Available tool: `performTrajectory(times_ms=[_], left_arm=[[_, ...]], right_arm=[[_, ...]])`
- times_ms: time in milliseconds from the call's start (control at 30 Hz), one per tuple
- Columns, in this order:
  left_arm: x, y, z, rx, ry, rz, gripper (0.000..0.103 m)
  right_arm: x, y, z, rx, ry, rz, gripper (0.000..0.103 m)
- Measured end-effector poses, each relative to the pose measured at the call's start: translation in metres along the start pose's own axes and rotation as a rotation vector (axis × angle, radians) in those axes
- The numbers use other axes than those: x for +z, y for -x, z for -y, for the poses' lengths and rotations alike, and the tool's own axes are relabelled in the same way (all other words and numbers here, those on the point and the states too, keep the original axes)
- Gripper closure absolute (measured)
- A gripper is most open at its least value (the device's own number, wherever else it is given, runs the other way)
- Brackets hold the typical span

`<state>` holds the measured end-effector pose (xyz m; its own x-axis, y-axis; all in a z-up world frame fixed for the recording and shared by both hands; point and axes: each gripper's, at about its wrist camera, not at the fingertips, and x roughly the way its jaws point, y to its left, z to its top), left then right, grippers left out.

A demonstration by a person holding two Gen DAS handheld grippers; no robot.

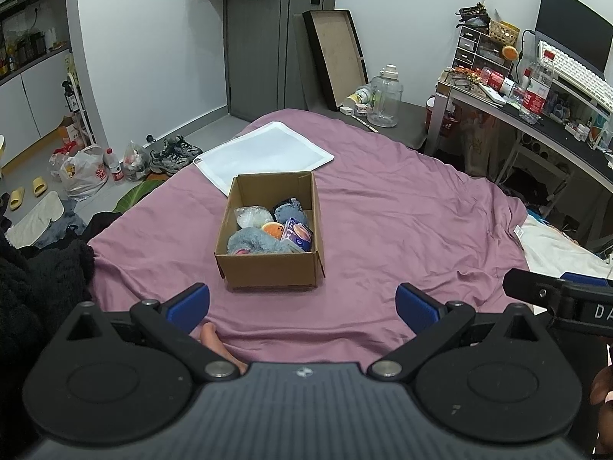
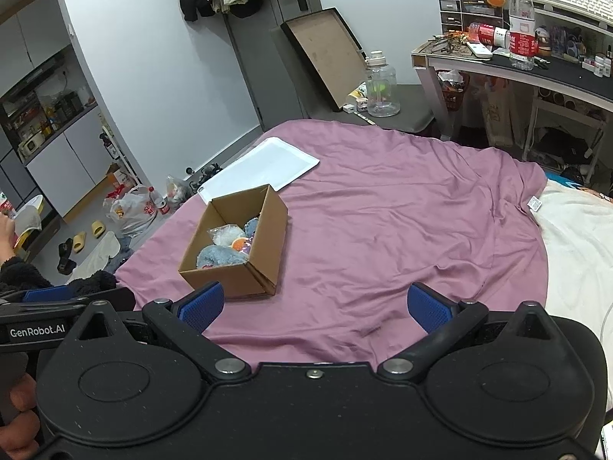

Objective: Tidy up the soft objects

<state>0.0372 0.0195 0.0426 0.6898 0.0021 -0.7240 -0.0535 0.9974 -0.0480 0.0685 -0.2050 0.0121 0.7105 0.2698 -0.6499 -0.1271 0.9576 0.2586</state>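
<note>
Left wrist view: left hand-held gripper [image 1: 302, 308] spread wide, empty, over the mauve bedsheet [image 1: 402, 207] just short of the cardboard box [image 1: 268, 268]. Box sits open on the bed, soft objects [image 1: 268, 230] inside. White pad [image 1: 264, 153] touches its far side. Right hand-held gripper [image 2: 315, 306] also wide, empty, right of the box.
</note>
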Motion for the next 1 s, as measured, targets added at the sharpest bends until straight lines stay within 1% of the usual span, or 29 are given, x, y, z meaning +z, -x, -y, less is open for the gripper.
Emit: performTrajectory(times_ms=[400,1000], left_arm=[[0.0008,0.0007,0.0011,-0.003,-0.001,-0.005,0.0],[0.0033,0.0012,-0.0012,-0.002,-0.005,-0.013,0.001]], right_arm=[[0.0001,0.0018,-0.0003,0.017,0.014,0.003,0.0],[-0.0004,0.0008,-0.0014,0.015,0.022,-0.005,0.0]])
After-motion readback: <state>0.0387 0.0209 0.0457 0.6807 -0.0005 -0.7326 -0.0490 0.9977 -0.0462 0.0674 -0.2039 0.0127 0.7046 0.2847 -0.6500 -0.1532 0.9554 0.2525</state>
